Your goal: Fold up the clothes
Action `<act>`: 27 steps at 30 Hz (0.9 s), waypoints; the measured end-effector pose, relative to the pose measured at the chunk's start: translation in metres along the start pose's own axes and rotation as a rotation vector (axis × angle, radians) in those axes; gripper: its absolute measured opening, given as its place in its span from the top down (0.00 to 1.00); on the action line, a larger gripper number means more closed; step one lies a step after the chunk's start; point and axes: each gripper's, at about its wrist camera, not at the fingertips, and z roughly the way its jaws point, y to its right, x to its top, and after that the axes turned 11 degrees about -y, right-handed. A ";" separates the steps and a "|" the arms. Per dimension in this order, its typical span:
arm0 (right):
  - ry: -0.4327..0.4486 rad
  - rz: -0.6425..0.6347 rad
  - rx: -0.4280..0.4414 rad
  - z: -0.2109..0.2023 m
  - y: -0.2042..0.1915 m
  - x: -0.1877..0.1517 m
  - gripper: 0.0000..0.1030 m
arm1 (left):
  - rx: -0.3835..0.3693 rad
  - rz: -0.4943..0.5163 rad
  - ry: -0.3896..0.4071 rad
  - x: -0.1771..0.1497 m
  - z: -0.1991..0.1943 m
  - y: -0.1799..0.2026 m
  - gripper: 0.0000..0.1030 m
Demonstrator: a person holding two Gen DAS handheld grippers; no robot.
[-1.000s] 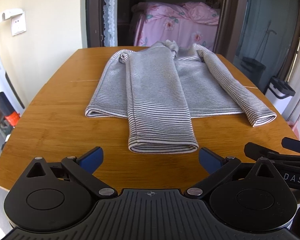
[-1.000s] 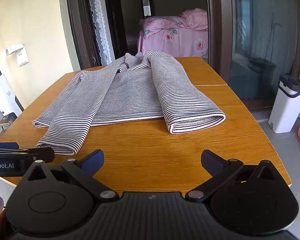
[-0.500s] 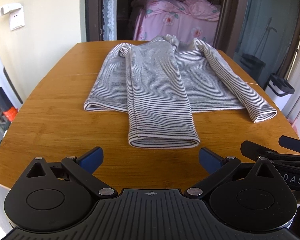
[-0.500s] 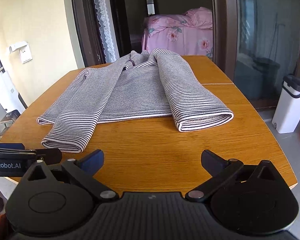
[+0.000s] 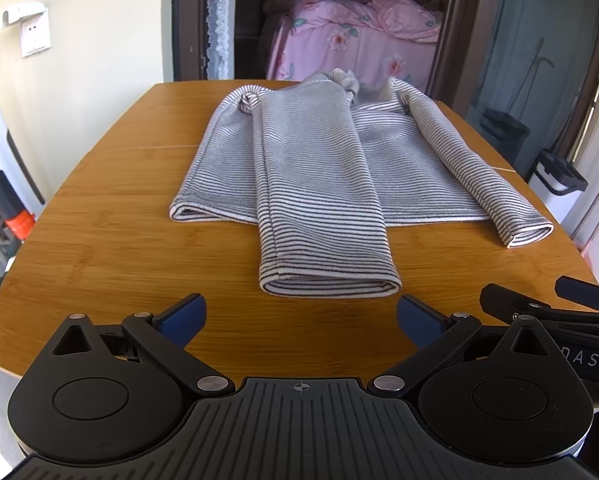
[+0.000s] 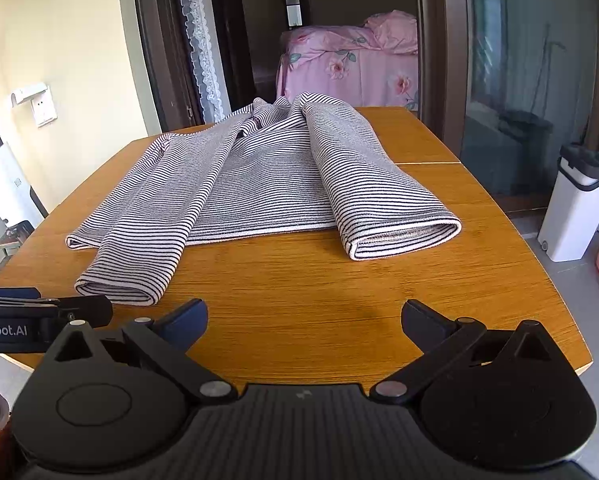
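Left wrist: both jaws wide, bare table (image 5: 99,240) edge before striped garment (image 5: 319,184).

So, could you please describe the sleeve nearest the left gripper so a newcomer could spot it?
On the wooden table lies a striped top. Its left sleeve is folded down over the body, with its wide cuff hanging past the hem; the other sleeve lies narrower at the garment's right edge.

Count: 1 striped top (image 5: 319,168) with 2 sleeves, 1 worktop (image 5: 111,216), 2 grippers, 1 bed (image 5: 351,48), 1 white bin (image 6: 575,208)
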 end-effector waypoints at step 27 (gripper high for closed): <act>-0.029 0.018 0.023 0.002 0.003 -0.003 0.00 | -0.007 -0.004 -0.012 -0.001 0.003 0.000 0.00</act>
